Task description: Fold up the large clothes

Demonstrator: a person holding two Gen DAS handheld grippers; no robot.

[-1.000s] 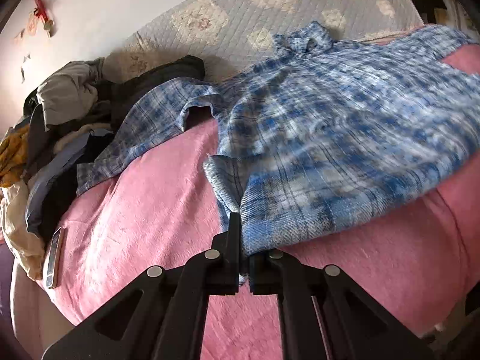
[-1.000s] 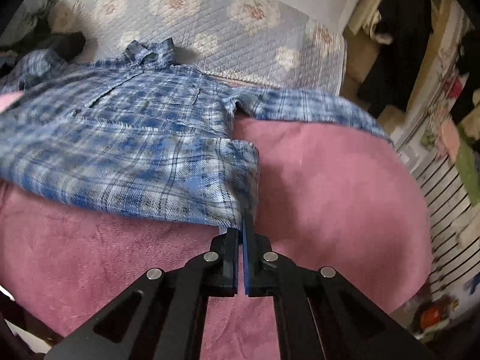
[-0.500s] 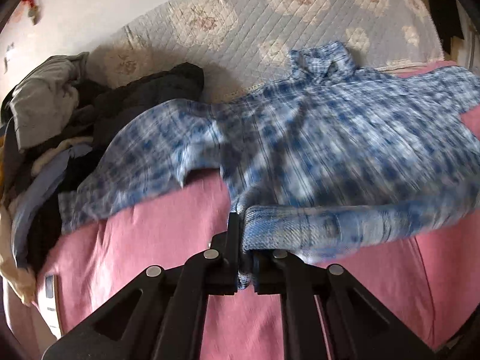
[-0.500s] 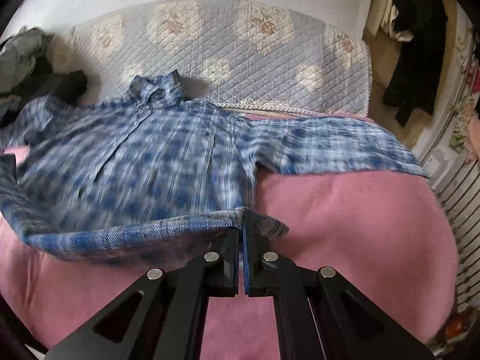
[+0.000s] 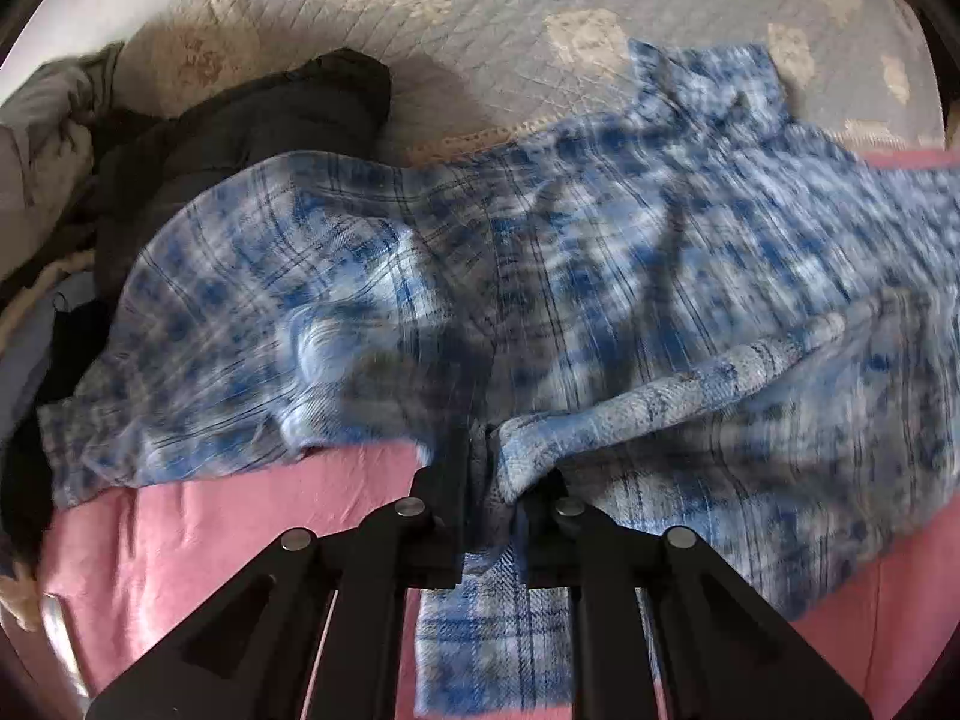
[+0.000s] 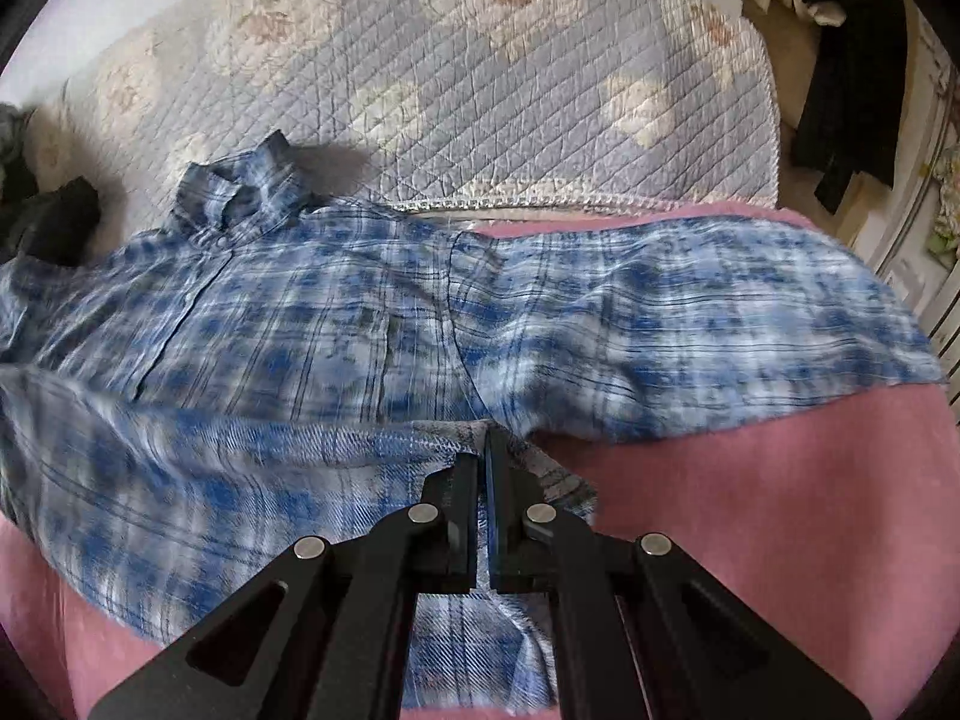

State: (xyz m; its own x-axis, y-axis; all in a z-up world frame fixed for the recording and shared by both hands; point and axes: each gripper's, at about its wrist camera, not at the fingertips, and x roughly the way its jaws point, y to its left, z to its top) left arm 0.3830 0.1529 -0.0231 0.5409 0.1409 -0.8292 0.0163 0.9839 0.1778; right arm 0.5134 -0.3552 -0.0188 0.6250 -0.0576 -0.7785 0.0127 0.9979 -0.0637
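Both grippers carry the plaid shirt (image 6: 336, 324)'s hem toward its collar to halve it: right gripper (image 6: 483, 468) clamped tight, left gripper (image 5: 487, 468)'s jaws opening around cloth.

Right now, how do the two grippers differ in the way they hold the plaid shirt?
The left gripper has its jaws opening, with a thick bunch of the plaid shirt between them; the right gripper is shut flat on a thin edge. Beside the left lies a pile of dark clothes; beside the right, bare pink blanket. Both hold the folded-up hem.
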